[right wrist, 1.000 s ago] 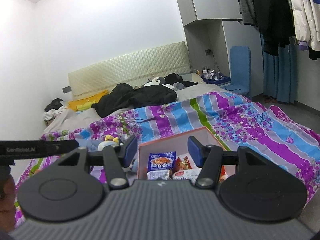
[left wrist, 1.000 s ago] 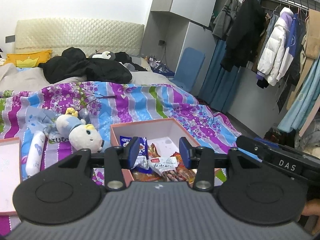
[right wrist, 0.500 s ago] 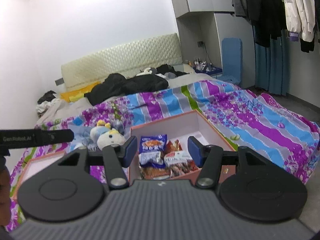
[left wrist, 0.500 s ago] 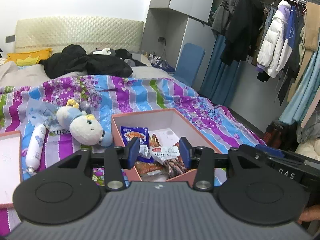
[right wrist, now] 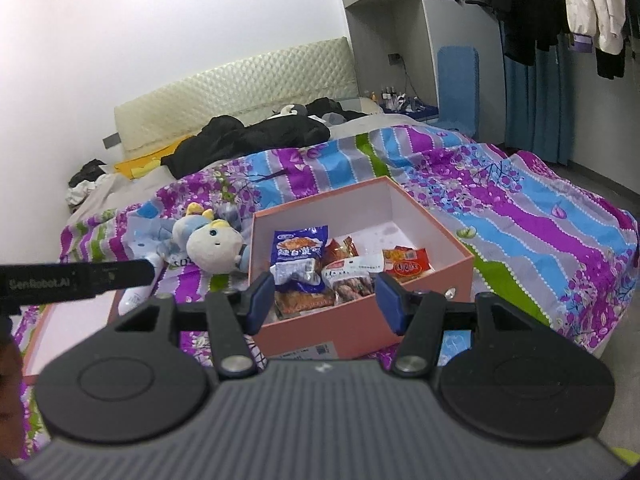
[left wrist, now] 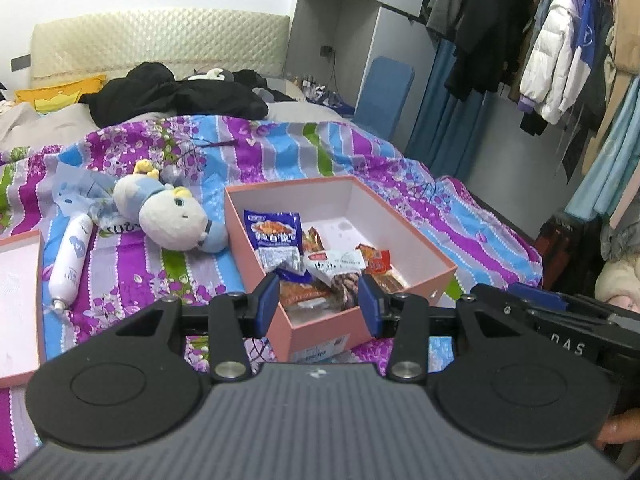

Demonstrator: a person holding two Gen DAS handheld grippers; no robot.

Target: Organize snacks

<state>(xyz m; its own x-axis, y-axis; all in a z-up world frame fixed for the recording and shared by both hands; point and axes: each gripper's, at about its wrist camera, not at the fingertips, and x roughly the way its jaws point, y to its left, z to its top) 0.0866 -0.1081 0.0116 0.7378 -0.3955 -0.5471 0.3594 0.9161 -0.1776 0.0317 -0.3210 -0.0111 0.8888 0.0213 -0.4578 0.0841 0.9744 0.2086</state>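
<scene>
A pink open box (left wrist: 420,246) (right wrist: 434,280) sits on the striped bedspread and holds several snack packets. A blue packet (left wrist: 276,236) (right wrist: 298,250) lies at its left side, a white-labelled packet (left wrist: 334,262) (right wrist: 348,268) in the middle, and a red and orange packet (right wrist: 406,264) at the right. My left gripper (left wrist: 319,304) is open and empty, above the box's near edge. My right gripper (right wrist: 325,300) is open and empty, also above the near edge. The box's pink lid (left wrist: 18,300) lies to the left.
A plush toy (left wrist: 172,216) (right wrist: 216,246) and a white tube (left wrist: 70,260) lie on the bed left of the box. Black clothes (left wrist: 176,96) are piled near the headboard. A blue chair (left wrist: 384,92) and hanging coats (left wrist: 556,60) are on the right.
Both grippers have risen and tilted down, so the box and its packets show more fully. Both stay open and empty.
</scene>
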